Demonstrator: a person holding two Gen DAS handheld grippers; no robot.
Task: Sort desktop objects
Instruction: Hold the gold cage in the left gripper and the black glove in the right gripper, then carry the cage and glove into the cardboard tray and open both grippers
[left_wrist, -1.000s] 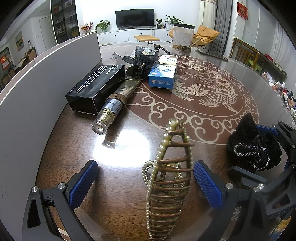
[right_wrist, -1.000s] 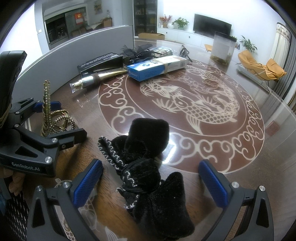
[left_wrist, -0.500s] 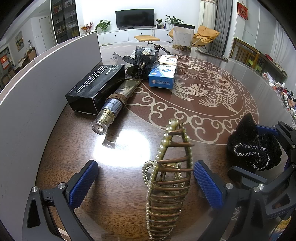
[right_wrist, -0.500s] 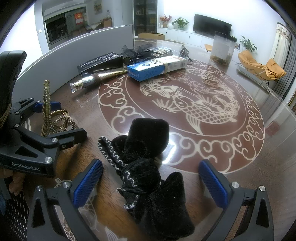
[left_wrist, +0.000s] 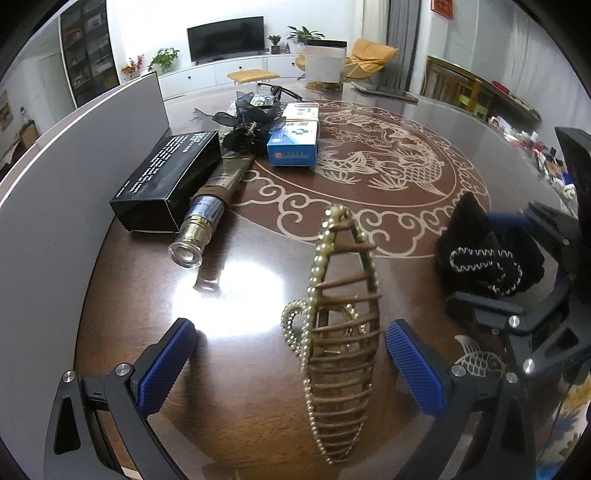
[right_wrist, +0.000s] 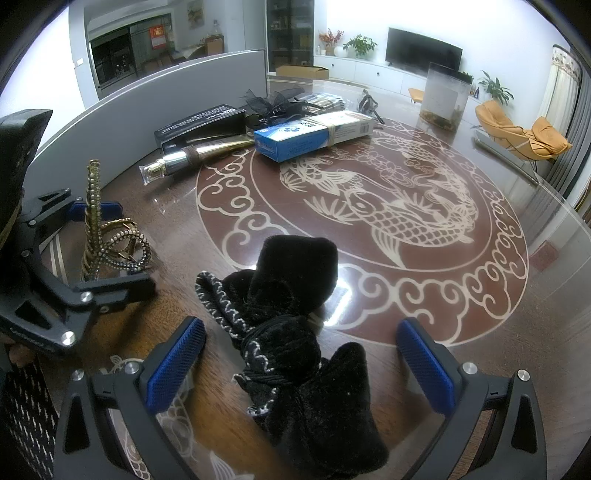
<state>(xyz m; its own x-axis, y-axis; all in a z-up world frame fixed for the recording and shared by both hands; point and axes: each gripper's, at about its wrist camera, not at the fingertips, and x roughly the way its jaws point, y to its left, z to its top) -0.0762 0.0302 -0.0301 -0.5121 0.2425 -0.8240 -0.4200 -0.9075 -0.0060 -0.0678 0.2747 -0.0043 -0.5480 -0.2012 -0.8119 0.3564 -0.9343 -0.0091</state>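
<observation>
The left hand-held gripper (left_wrist: 290, 363) is spread wide, its blue pads (left_wrist: 166, 365) well apart on either side of a gold pearl-trimmed hair claw (left_wrist: 341, 332) that stands on the bench (left_wrist: 240, 424) between them, closer to the right-side pad but not visibly touched by either. The right hand-held gripper (right_wrist: 299, 365) is likewise released, its fingers (right_wrist: 175, 363) flanking a black velvet bow (right_wrist: 295, 332) with white zigzag trim that lies on the bench between them; no pad presses into the fabric. The two tools sit just beside each other, the bow to the right of the hair claw. Farther back, along a grey curved partition (left_wrist: 66, 177), lies a black box (left_wrist: 170, 181) with white lettering, and touching its side a gold cosmetic tube (left_wrist: 207, 214) with a clear cap pointing toward the camera. Beyond these sit a black ribbon hair accessory (left_wrist: 251, 125) and a blue and white carton (left_wrist: 295, 144), resting at the edge of the round carp and cloud pattern (right_wrist: 388, 214) inlaid in the brown bench top.
</observation>
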